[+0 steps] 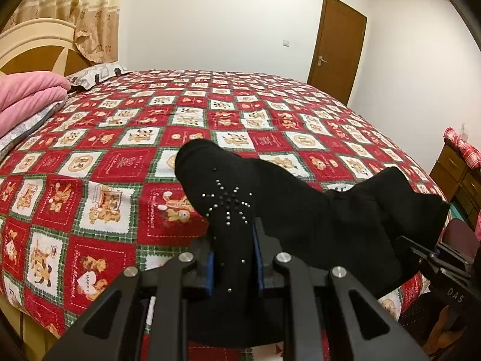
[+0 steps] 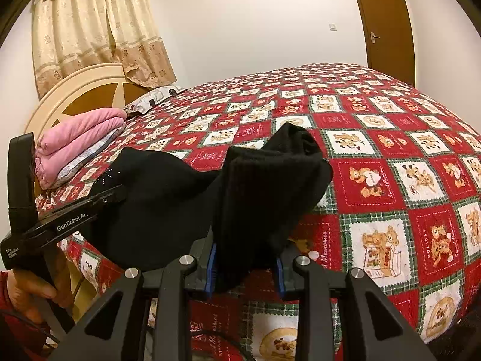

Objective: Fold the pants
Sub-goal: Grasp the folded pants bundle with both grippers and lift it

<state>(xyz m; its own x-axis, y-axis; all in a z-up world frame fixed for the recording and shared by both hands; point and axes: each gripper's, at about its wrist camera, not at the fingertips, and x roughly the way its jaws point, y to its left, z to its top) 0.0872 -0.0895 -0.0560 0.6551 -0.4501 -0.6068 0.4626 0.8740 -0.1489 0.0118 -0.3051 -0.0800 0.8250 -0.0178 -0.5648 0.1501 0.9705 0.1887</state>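
Black pants point(image 1: 300, 210) with a rhinestone star pattern hang bunched between my two grippers above the near edge of the bed point(image 1: 210, 114). My left gripper point(image 1: 234, 267) is shut on the pants' left end, the cloth pinched between its blue pads. My right gripper point(image 2: 245, 267) is shut on the pants point(image 2: 255, 186) at their ribbed right end. In the right wrist view the left gripper point(image 2: 99, 201) shows at the left, held by a hand. The right gripper shows at the right edge of the left wrist view point(image 1: 427, 255).
The bed has a red, white and green teddy-bear quilt point(image 2: 390, 156). Folded pink bedding point(image 2: 78, 138) and a pillow point(image 1: 96, 73) lie at the headboard point(image 2: 78, 90). A brown door point(image 1: 336, 48), curtains point(image 2: 99, 30) and a wooden drawer unit point(image 1: 457, 171) stand around.
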